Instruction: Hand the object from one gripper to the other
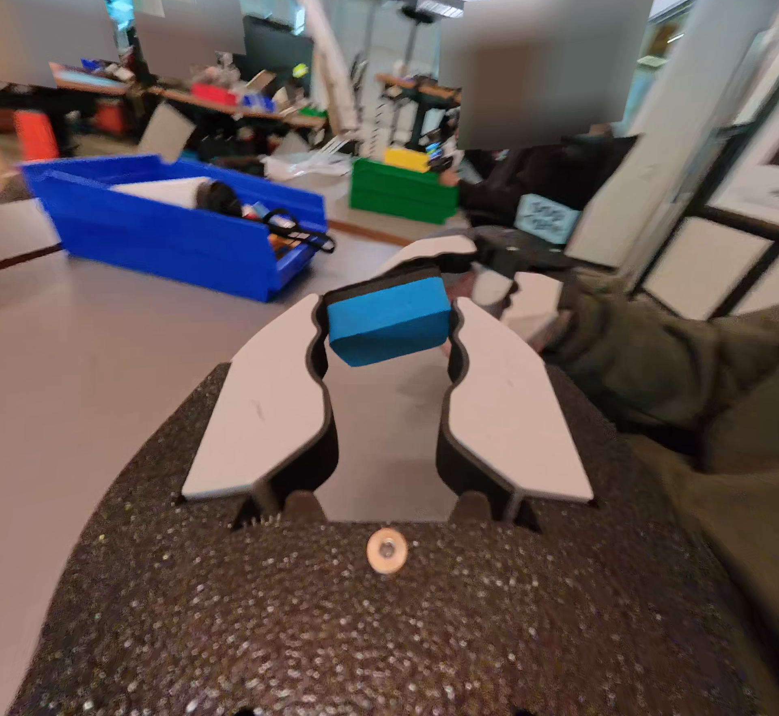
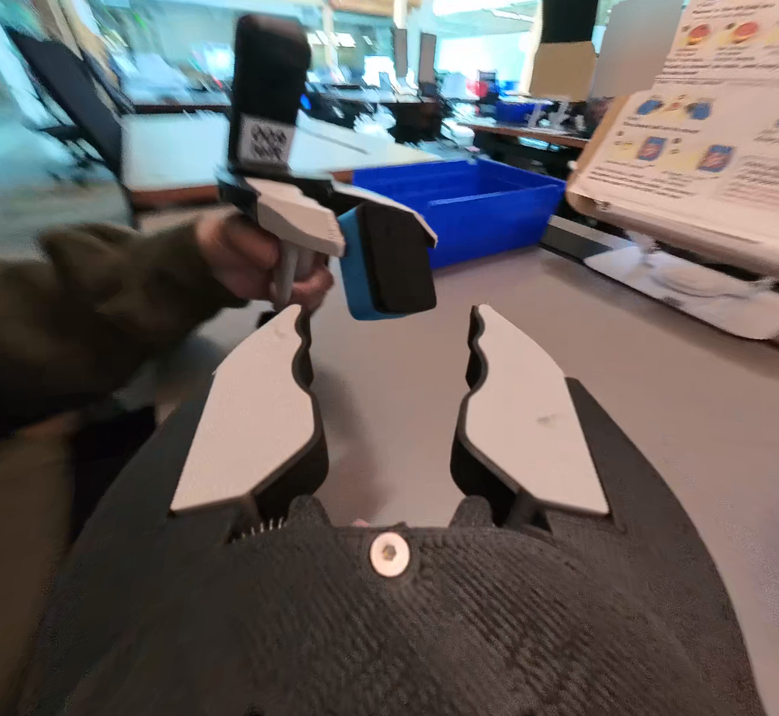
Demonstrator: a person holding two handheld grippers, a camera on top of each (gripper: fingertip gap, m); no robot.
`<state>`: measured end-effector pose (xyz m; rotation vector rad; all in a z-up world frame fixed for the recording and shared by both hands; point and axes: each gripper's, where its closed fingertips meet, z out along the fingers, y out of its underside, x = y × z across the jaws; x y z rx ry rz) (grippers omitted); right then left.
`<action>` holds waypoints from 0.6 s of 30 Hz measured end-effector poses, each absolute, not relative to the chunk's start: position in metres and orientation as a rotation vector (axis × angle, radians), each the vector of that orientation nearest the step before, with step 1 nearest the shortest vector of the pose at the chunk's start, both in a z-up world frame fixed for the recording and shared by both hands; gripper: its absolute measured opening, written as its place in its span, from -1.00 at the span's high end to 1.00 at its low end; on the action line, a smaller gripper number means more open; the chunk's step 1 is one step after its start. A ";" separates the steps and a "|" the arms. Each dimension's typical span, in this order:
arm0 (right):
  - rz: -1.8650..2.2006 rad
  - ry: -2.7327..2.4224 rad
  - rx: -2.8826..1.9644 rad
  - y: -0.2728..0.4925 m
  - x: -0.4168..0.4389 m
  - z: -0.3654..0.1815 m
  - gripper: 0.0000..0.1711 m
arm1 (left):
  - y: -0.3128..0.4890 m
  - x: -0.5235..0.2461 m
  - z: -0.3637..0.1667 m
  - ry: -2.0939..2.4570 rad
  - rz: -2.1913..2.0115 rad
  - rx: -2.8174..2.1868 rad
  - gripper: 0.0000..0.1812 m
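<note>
A blue foam block with a black layer [image 1: 388,324] is clamped between the tips of my left gripper [image 1: 388,305], held above the grey table [image 1: 105,337]. In the right wrist view the same block [image 2: 388,265] hangs upright from the left gripper [image 2: 362,227], which a hand holds. My right gripper [image 2: 388,312] is open and empty, its tips just below and in front of the block, apart from it. In the left wrist view a white finger of the right gripper [image 1: 438,251] shows just behind the block.
A blue bin [image 1: 168,232] with loose items stands on the table at the left; it also shows in the right wrist view [image 2: 484,206]. A green bin [image 1: 400,194] is behind. Printed sheets on cardboard [image 2: 695,147] lean at the right. A dark sleeve [image 1: 632,358] crosses the right side. The tips of both grippers are at nearly the same place.
</note>
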<state>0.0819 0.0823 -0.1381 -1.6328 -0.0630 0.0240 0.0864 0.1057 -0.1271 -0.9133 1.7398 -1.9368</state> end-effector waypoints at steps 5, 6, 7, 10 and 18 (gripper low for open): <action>0.319 0.013 -1.497 0.079 0.073 -0.125 0.20 | 0.099 0.058 -0.111 1.753 -2.175 -0.643 0.40; 0.354 -0.015 -1.508 0.081 0.065 -0.127 0.16 | 0.097 0.056 -0.111 1.753 -2.182 -0.607 0.40; 0.393 -0.044 -1.515 0.083 0.056 -0.129 0.16 | 0.095 0.053 -0.112 1.760 -2.185 -0.572 0.40; 0.513 -0.081 -1.505 0.085 0.037 -0.129 0.19 | 0.088 0.045 -0.116 1.789 -2.183 -0.454 0.40; 0.633 -0.061 -1.450 0.087 0.029 -0.127 0.35 | 0.081 0.034 -0.113 1.737 -2.189 -0.298 0.40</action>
